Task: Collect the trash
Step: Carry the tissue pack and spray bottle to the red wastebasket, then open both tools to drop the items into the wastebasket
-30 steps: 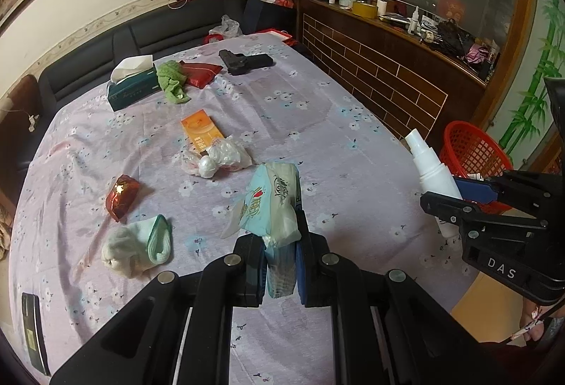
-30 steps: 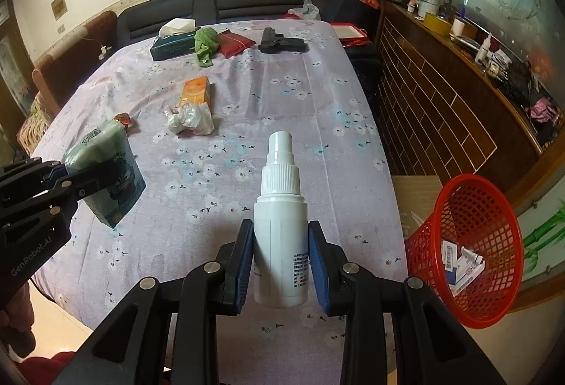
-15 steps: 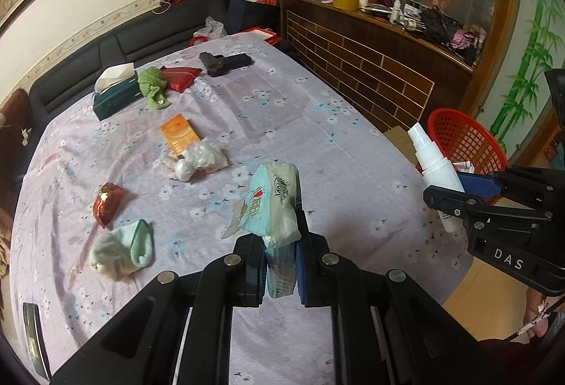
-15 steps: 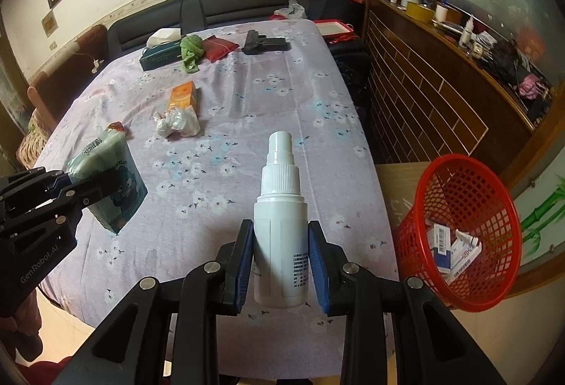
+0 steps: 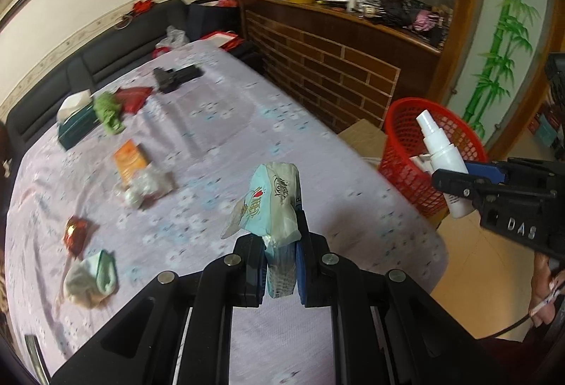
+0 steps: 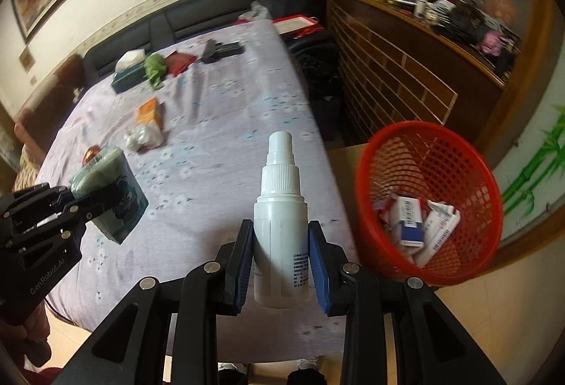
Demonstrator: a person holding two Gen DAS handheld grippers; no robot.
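My left gripper (image 5: 280, 265) is shut on a pale green tissue packet (image 5: 272, 205), held above the near edge of the lilac table (image 5: 219, 123). The same packet (image 6: 113, 194) shows at the left of the right wrist view. My right gripper (image 6: 281, 261) is shut on a white spray bottle (image 6: 281, 208), nozzle up, near the table's right edge. In the left wrist view that bottle (image 5: 441, 155) hangs in front of the red mesh basket (image 5: 406, 144). The basket (image 6: 434, 152) stands on the floor right of the table, with cartons and wrappers inside.
On the table lie an orange box (image 5: 129, 157), crumpled clear plastic (image 5: 146, 187), a red foil wrapper (image 5: 75, 235), a pale crumpled wad (image 5: 90, 277), green cloth (image 5: 109, 111), a dark tissue box (image 5: 76, 125) and a black object (image 5: 174, 77). A brick-faced cabinet (image 5: 328, 74) runs behind the basket.
Both grippers have swung right with their loads. The basket now sits larger and nearer the middle of both views, and the bottle has come in front of it in the left wrist view.
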